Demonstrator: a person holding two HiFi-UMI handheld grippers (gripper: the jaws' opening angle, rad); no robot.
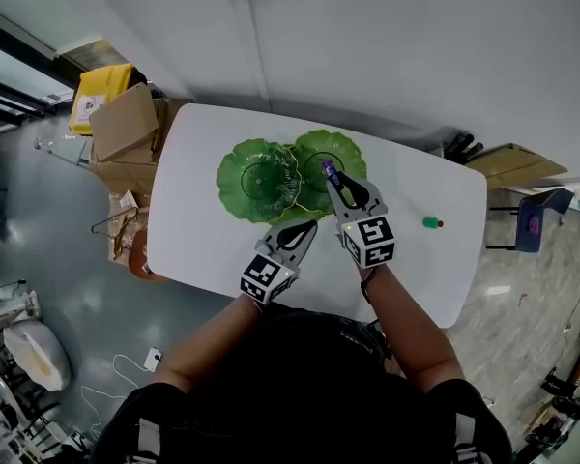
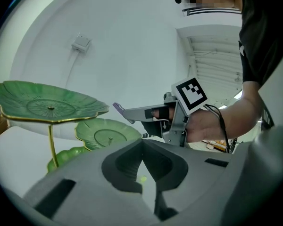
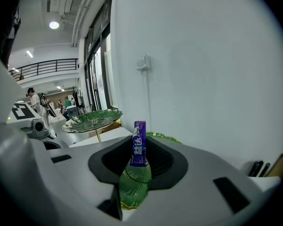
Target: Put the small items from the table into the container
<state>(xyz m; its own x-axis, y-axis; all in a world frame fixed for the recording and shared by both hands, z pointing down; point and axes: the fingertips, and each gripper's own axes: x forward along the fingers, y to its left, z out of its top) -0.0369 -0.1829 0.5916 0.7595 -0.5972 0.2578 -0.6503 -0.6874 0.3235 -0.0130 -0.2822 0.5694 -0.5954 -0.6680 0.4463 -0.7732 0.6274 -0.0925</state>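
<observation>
1. Gripping a purple packet (image 3: 139, 145) upright between its pads, the right gripper (image 1: 333, 180) holds it above the nearer right-hand dish of the green leaf stand (image 1: 234, 177); the packet's top stands clear of the jaw tips.
2. Just left of it, the left gripper (image 1: 304, 228) has its jaws together with nothing between them; it points at the stand's lowest leaf.
3. Well off to the right of the right gripper, a small green item (image 1: 432, 223) with a red end lies alone on the white table (image 1: 203, 249); both grippers hang over this table, and the stand rests on it ahead of them.
4. Beyond both grippers rises a plain white wall (image 1: 387, 46) with a wall box (image 3: 142, 62) on it; past the table's end, left of the left gripper, are cardboard boxes (image 1: 126, 133) and a yellow box (image 1: 101, 95) on a grey floor (image 1: 39, 211); far right of the right gripper stands a blue chair (image 1: 536, 222).
5. Hidden or unclear: the packet's lower end is buried between the pads; the left gripper covers part of the lowest leaf; the green item is too small to identify; the packet's print cannot be read.
</observation>
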